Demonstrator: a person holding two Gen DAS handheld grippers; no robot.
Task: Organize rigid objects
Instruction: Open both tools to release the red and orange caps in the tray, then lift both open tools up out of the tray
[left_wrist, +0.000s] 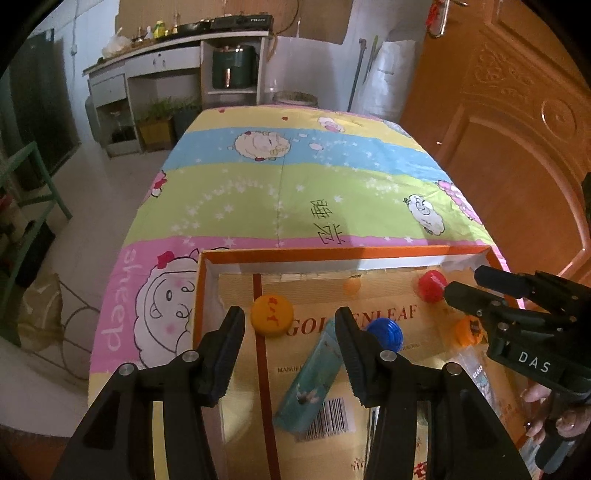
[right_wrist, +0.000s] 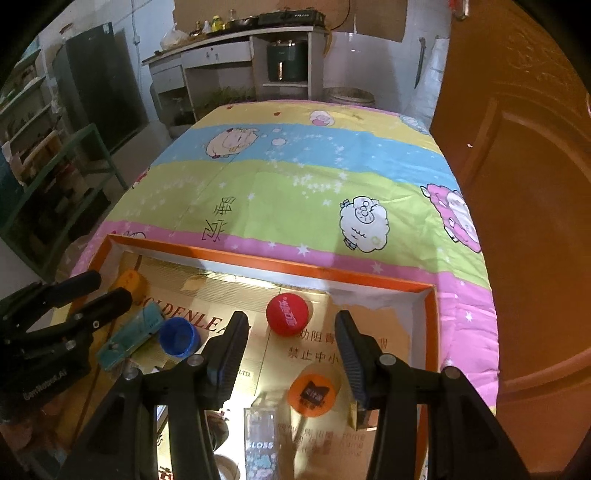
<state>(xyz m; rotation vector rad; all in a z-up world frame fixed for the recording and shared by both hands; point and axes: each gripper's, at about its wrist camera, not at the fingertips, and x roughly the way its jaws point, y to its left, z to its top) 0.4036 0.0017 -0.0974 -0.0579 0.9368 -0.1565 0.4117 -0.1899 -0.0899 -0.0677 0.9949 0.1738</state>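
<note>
An orange-rimmed cardboard box lid (left_wrist: 332, 254) (right_wrist: 273, 263) lies on the sheep-print cloth and holds loose items. In the left wrist view my left gripper (left_wrist: 290, 323) is open and empty above a teal rectangular case (left_wrist: 308, 384), with a yellow cap (left_wrist: 272, 315) just ahead, a blue cap (left_wrist: 386, 332) to its right, and a red cap (left_wrist: 431, 285) and an orange cap (left_wrist: 468, 329) beyond. My right gripper (right_wrist: 291, 326) is open and empty, with the red cap (right_wrist: 287, 314) between its tips and the orange cap (right_wrist: 312, 395) and a clear "GLOSS" tube (right_wrist: 260, 443) below it.
The cloth-covered table (right_wrist: 314, 177) stretches ahead of the box. A wooden door (left_wrist: 509, 122) stands close on the right. A kitchen counter (left_wrist: 177, 48) and green shelving (right_wrist: 55, 177) are at the back and left. Each gripper shows in the other's view (left_wrist: 517, 317) (right_wrist: 55, 325).
</note>
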